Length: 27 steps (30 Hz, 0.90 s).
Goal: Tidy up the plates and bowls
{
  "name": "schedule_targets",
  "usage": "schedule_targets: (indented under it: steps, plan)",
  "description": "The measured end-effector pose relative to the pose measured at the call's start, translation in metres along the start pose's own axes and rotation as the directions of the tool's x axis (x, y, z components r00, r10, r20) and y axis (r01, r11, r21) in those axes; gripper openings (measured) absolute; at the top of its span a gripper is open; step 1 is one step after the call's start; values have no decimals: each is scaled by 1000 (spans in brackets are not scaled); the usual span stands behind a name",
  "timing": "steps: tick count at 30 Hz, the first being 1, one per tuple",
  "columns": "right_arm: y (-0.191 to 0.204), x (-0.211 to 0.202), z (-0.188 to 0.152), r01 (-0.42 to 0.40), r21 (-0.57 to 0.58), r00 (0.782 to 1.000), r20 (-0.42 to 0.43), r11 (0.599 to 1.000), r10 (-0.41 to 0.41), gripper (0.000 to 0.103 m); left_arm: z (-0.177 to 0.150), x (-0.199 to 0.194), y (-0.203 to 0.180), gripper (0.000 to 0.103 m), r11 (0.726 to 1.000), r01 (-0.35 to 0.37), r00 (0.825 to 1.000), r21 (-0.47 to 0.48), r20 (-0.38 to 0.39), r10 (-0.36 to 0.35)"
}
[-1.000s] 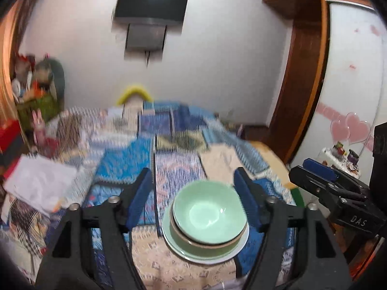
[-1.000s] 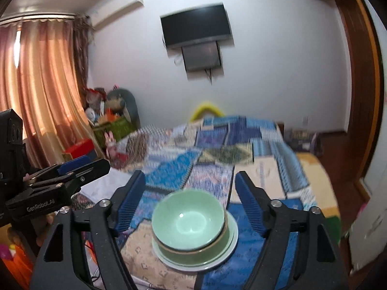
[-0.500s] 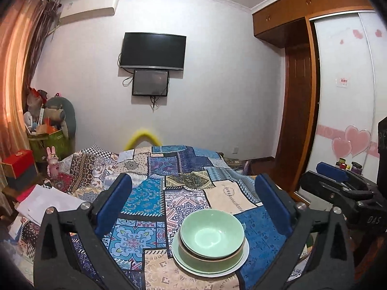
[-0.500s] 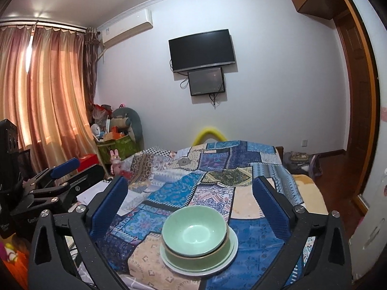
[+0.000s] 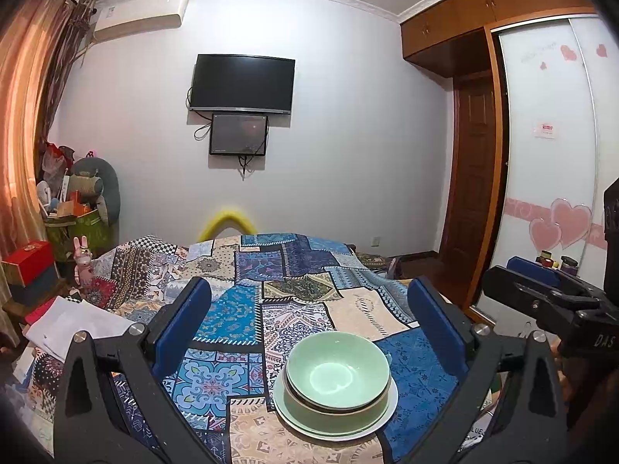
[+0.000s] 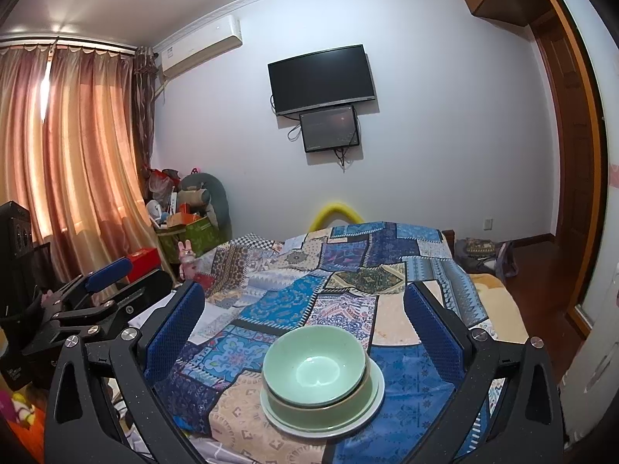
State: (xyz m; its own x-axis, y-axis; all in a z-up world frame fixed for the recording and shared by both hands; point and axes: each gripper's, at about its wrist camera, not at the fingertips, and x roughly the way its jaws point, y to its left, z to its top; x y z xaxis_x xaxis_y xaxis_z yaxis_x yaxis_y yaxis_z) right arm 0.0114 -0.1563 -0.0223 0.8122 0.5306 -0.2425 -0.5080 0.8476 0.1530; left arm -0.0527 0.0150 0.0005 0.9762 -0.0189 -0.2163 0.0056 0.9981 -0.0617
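Now both tongs, left point(image 5: 309, 328) and right point(image 6: 303, 326), have just sprung wide apart, empty; the stacked bowls point(image 5: 337, 372) sit free on their plate point(image 5: 381, 410) on the bed point(image 5: 240, 309) — looks finished.

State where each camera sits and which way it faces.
Left wrist: on the left gripper, facing along its open fingers toward the bowls on the quilt; the right gripper shows at its right.
Right wrist: on the right gripper, same aim; the left gripper shows at its left.
Shared: bowls, plate, wall TV.
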Motion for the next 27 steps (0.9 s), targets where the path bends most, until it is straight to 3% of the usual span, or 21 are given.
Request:
schedule_targets:
  steps: [27]
  plan:
    - [2,3,1,-15,-11,1000,-22,1000,15,103,-4,8,4,103,1000,10,1000,-15,-20,-10]
